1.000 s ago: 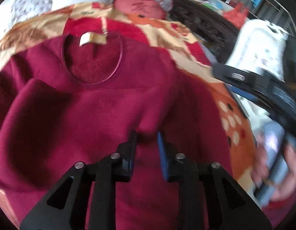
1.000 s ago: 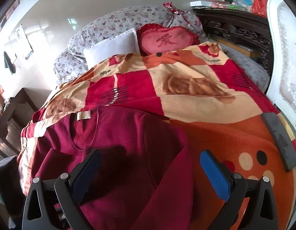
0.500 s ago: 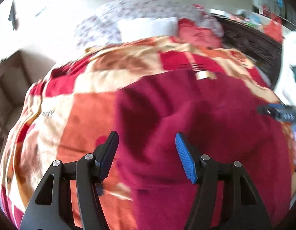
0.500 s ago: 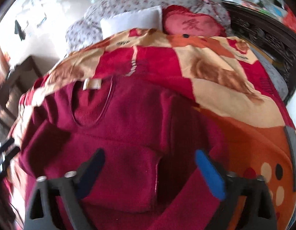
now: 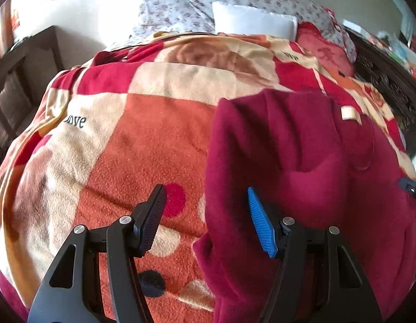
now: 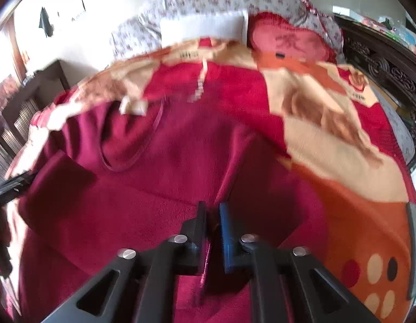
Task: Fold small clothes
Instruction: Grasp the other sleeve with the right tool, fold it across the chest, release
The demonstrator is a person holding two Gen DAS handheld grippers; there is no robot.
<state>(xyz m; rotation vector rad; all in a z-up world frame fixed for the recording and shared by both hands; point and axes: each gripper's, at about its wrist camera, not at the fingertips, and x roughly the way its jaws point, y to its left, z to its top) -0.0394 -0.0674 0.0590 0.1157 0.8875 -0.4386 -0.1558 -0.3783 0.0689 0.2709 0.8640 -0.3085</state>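
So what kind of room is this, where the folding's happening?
Most likely a bedroom: the maroon sweater lies on a bed covered with a patterned blanket, with a white pillow and heart-shaped red cushion at its head.

Left gripper (image 5: 205, 220) agape, right gripper (image 6: 212, 235) clamped.

This is a bedroom in a home. I see a bed with a warm blanket (image 5: 165, 140), a white pillow (image 5: 253, 23) and a red heart cushion (image 6: 288, 41).

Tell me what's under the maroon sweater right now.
The maroon sweater lies on a patchwork fleece blanket covering the bed. The blanket shows all around it; the part beneath the sweater is hidden.
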